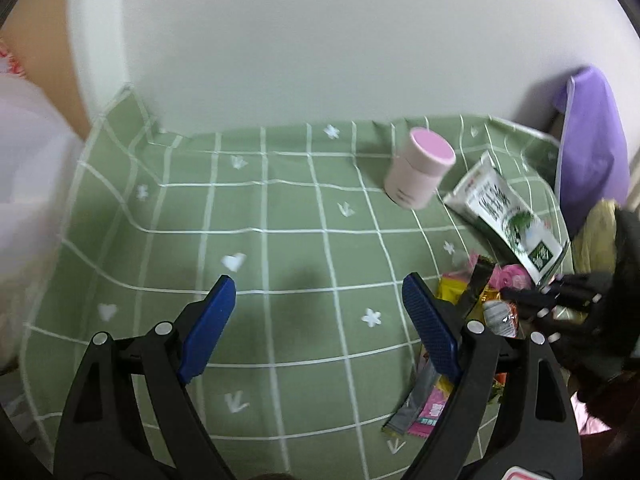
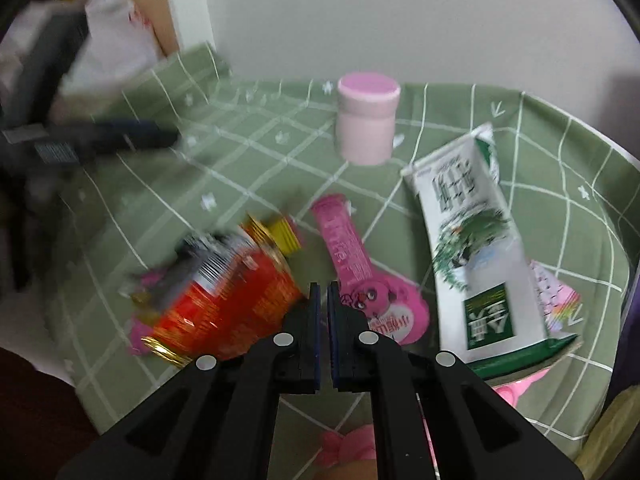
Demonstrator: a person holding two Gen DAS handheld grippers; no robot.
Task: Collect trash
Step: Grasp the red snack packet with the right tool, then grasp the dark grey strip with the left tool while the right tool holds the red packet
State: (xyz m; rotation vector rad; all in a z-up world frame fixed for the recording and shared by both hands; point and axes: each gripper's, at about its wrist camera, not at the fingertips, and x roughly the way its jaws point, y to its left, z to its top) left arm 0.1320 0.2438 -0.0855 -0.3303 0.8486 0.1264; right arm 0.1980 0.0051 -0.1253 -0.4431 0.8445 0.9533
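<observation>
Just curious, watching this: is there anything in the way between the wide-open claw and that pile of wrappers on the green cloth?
Nothing visible blocks it. The left gripper hangs open over bare green cloth, and the wrapper pile lies just to its right. Only the right gripper is there, shut beside the red wrapper.

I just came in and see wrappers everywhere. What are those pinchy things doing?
A person is tidying trash off a green checked tablecloth with two hand-held grippers. The right gripper is nearly shut, seemingly on the edge of a red and gold wrapper. The left gripper is open and holds nothing. A pink snack packet, a green and white carton and a pink jar lie or stand on the cloth.
</observation>
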